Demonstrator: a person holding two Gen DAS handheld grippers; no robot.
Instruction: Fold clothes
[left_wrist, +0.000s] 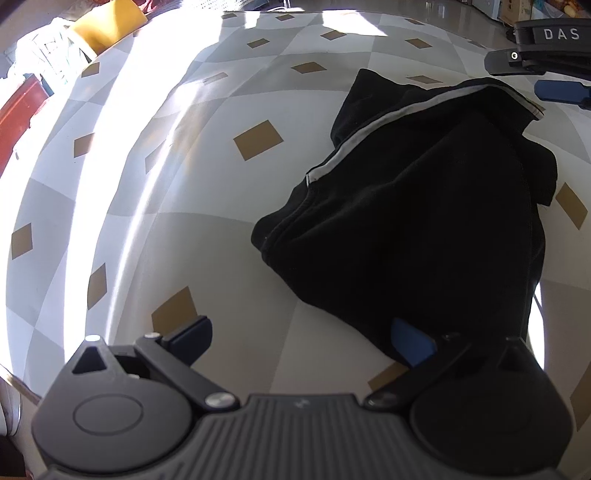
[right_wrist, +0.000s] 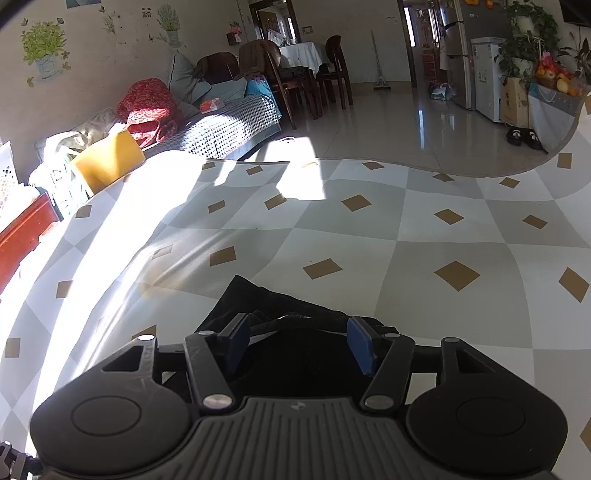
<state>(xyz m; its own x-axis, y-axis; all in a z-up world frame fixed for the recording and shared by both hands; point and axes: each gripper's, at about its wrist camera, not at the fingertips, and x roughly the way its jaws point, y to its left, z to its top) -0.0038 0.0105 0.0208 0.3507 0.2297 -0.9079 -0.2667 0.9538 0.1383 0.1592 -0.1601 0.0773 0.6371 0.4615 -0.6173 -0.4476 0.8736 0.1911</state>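
Both tongs stand with their jaws apart and grip nothing. Left gripper (left_wrist: 301, 341) is spread wide above the near edge of the black garment (left_wrist: 417, 206); its right blue pad (left_wrist: 412, 345) overlaps the cloth's near corner in the left wrist view, while its left pad hangs over bare tablecloth (left_wrist: 207, 236), so nothing is pinched. Right gripper (right_wrist: 299, 345) is at a middling spread, its two blue pads either side of a ridge of the same black garment (right_wrist: 258, 299), and a clear gap shows between pads and cloth; whether a pad brushes the fabric I cannot tell. From the left wrist view that same right gripper (left_wrist: 532, 74) sits at the far right, just past the garment's far corner

The garment lies on the checked tablecloth (right_wrist: 369, 236), right of the middle in the left wrist view, bunched into a rough triangular bundle. A pale piped seam (left_wrist: 373, 136) runs along its upper fold, and a ribbed band shows at its left tip

My judgement is that the fold is partly made: the cloth is doubled over itself and released, yet the edges do not line up and the shape is loose and lumpy. What seems left is to square the edges, fold once more to a tidy packet, and smooth it flat. Other clothes wait in a heap at the far left (right_wrist: 147, 107), apparently untouched
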